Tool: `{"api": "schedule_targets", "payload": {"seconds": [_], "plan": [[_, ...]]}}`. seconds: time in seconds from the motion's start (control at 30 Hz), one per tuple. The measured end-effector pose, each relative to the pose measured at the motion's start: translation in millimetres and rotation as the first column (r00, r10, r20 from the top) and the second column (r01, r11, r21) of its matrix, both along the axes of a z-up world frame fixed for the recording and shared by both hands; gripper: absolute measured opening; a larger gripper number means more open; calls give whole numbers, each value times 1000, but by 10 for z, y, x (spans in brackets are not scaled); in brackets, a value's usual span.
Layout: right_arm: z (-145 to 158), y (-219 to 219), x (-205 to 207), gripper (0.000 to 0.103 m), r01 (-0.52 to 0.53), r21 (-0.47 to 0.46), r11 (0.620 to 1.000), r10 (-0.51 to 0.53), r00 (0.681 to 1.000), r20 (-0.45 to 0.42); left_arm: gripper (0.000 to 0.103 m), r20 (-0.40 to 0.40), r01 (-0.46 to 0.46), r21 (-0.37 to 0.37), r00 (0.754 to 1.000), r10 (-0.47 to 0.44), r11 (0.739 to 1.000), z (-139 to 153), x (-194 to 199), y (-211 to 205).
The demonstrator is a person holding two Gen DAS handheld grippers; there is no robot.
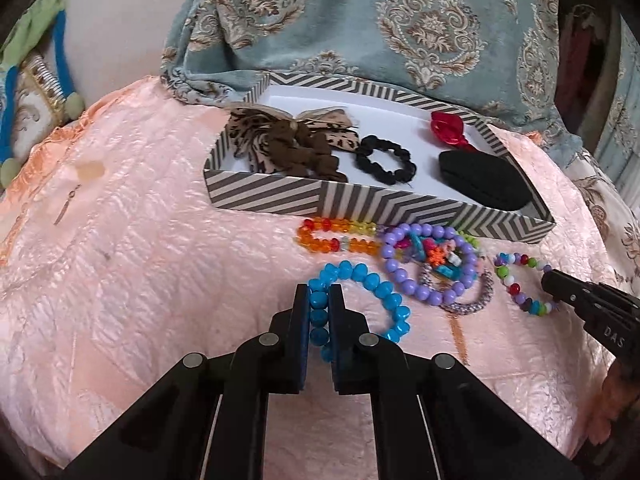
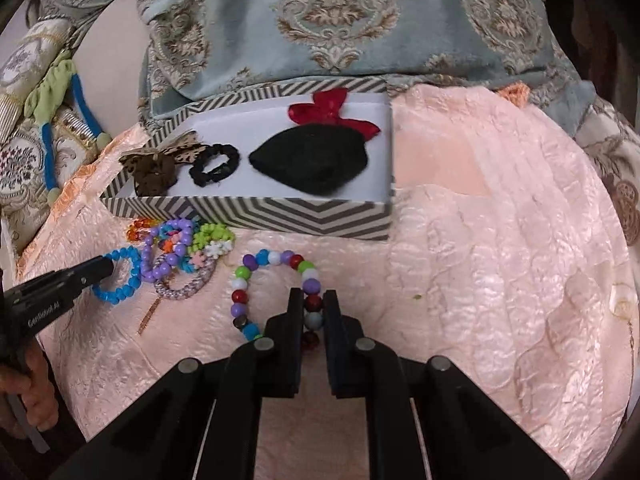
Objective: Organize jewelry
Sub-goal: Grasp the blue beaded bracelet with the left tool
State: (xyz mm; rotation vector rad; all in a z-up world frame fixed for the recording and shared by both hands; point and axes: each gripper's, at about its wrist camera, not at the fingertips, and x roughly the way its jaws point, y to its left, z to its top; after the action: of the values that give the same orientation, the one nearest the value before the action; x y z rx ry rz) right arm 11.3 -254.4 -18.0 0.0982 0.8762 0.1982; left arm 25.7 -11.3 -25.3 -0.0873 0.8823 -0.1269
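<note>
My left gripper is shut on the near side of a blue bead bracelet that lies on the pink cloth. My right gripper is shut on a multicoloured bead bracelet, which from the left wrist view shows at the right. Between the two lies a heap of jewelry: a purple bead bracelet, an orange and red bead bracelet and a silvery braided band. Behind them stands a chevron-striped box, open at the top.
The box holds a brown bow, a black scrunchie, a black pad and a red bow. A thin gold pin lies at the left. A blue patterned cushion rises behind. A hand shows at left.
</note>
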Motion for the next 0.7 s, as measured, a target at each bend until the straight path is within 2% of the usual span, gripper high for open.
{"api": "schedule_targets", "payload": {"seconds": [0.17,0.33,0.7], "plan": [[32,94,-31,9,-15,-43,999,16,999,34,0,-8,2,31,1000,-2,1000,-45,5,-39],[-61,127,-15,9,-6,-63,998,6,1000,0,0,-8,8,40,1000,-8,999,-69,-7,-64],[-129,136,-24,9,4,-65,998,-4,1000,-4,0,4,6,54,1000,-7,998,-105,-30,-85]]}}
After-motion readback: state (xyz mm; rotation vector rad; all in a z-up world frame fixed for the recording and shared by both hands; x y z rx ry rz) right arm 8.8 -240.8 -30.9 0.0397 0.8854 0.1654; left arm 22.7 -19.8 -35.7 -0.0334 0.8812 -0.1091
